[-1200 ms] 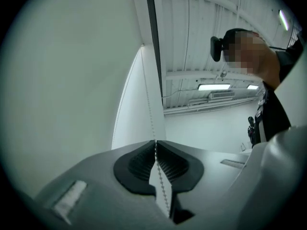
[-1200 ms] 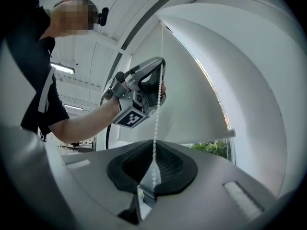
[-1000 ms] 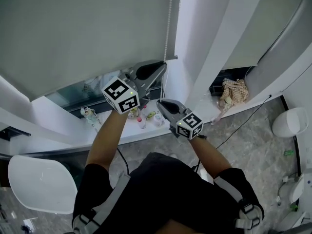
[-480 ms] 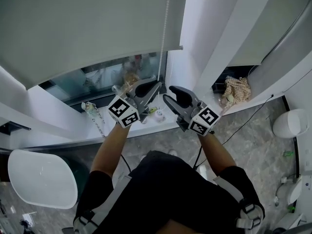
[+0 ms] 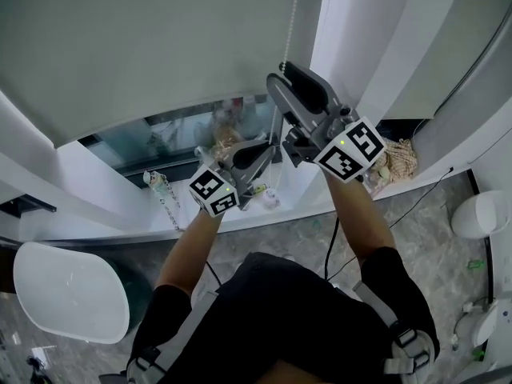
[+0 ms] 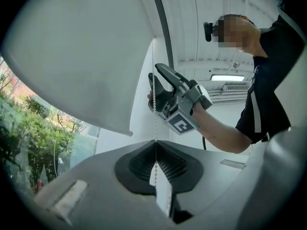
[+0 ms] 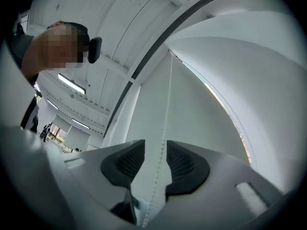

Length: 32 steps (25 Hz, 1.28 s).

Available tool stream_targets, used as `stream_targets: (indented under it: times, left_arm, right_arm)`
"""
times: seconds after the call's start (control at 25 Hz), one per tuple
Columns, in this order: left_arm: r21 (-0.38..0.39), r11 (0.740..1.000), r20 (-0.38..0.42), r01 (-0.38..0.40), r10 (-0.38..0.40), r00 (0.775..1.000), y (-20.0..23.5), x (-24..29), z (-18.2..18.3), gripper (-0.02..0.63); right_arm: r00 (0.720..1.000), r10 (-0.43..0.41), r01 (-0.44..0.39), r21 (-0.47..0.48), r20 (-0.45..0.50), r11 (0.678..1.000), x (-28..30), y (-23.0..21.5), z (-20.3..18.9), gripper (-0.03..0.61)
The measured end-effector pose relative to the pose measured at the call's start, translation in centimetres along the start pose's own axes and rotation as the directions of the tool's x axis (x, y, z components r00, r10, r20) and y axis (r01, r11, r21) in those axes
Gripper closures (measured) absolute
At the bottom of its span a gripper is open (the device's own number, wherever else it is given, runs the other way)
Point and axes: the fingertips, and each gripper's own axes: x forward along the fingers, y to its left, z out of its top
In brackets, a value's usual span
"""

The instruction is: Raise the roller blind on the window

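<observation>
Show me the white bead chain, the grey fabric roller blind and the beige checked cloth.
white bead chain (image 6: pixel 154 123): left gripper view, taut middle stretch
grey fabric roller blind (image 5: pixel 160 46): head view, bare fabric
beige checked cloth (image 5: pixel 402 165): head view, middle

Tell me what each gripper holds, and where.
Left gripper pinches the bead chain low down, below the right gripper. The right holds nothing: its fingers, just closing, straddle the chain without pressing it.
</observation>
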Motion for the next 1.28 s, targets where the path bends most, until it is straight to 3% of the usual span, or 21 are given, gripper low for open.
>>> stream_targets:
  times: [0.2,0.24,0.44,0.56,0.8,0.92,0.96,1.08,1.28]
  left_arm:
    - [-0.001,1.000,-0.004,-0.001,0.001,1.000,0.2,-0.4,0.1,0.607]
    - [-0.003,1.000,-0.002,-0.001,0.001,1.000,0.3,-0.5,0.1,0.607]
    - [-0.024,1.000,0.003,0.001,-0.001,1.000,0.7,-0.8,-0.1,0.607]
    - [-0.032,0.999,-0.040,0.008,-0.009,0.999,0.6,-0.6,-1.5,0.607]
    - [-0.105,0.994,-0.241,-0.012,-0.014,0.970,1.1,-1.6,-9.4,0.604]
    - [-0.141,0.990,-0.311,-0.013,-0.032,0.950,0.8,-3.4,-12.8,0.601]
    - [-0.155,0.988,-0.311,-0.008,-0.041,0.950,0.8,-4.0,-13.1,0.572]
    - [-0.186,0.982,-0.254,0.020,-0.068,0.965,1.2,-4.9,-11.4,0.490]
    - [-0.138,0.986,-0.085,0.091,-0.103,0.991,1.7,-2.6,-2.2,0.471]
  right_arm:
    - [1.000,-0.003,0.003,0.012,0.016,1.000,1.5,-0.6,1.2,0.516]
    - [1.000,-0.011,0.011,0.005,0.014,1.000,1.6,-0.8,1.2,0.563]
    - [0.998,-0.039,0.041,-0.027,0.058,0.999,0.9,-0.9,0.9,0.565]
    - [0.996,-0.054,0.057,-0.044,0.071,0.997,-0.1,-0.9,-0.1,0.565]
    - [0.994,-0.110,0.111,0.013,-0.017,0.994,-4.5,-2.3,-7.0,0.566]
    - [0.985,-0.099,0.105,0.038,-0.139,0.994,-7.9,-1.0,-12.7,0.566]
    - [0.978,-0.096,0.106,0.046,-0.186,0.993,-9.0,-0.7,-14.8,0.566]
    - [0.960,-0.103,0.130,0.088,-0.259,0.988,-11.5,-0.7,-18.7,0.566]
    - [0.959,-0.098,0.124,0.084,-0.266,0.989,-11.9,-0.7,-18.9,0.566]
